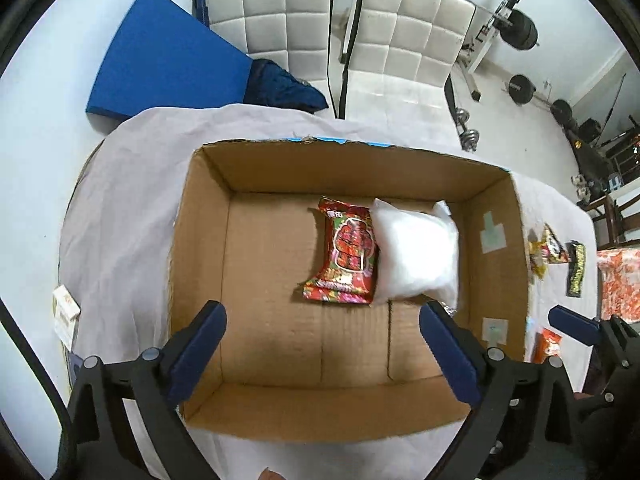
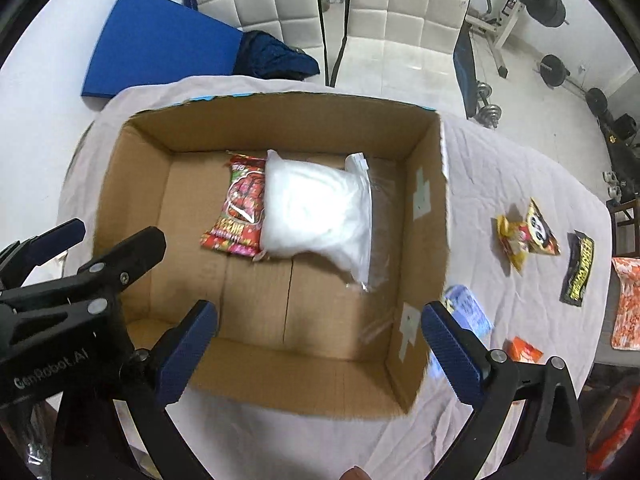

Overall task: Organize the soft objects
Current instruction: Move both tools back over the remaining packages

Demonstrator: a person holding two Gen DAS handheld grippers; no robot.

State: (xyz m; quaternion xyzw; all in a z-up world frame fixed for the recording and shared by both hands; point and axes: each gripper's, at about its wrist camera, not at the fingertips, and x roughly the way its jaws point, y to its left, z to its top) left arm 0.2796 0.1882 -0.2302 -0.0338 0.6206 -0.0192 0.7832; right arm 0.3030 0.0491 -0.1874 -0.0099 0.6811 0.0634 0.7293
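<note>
An open cardboard box (image 1: 200, 264) (image 2: 432, 200) stands on the cloth-covered table. Inside lie a red snack packet (image 1: 348, 252) (image 2: 242, 210) and a white soft bag (image 1: 418, 252) (image 2: 316, 212), which partly overlaps it. My left gripper (image 1: 322, 354) hovers over the box's near side, open and empty. My right gripper (image 2: 320, 354) hovers over the box's near right corner, open and empty. The left gripper shows at the left edge of the right wrist view (image 2: 60, 272).
Right of the box on the cloth lie a yellow-black packet (image 2: 528, 236), a black packet (image 2: 578, 272), an orange-white packet (image 2: 628, 304), a small orange packet (image 2: 524, 350) and a blue packet (image 2: 468, 308). White chairs (image 1: 404, 40) and a blue mat (image 1: 160, 56) stand beyond the table.
</note>
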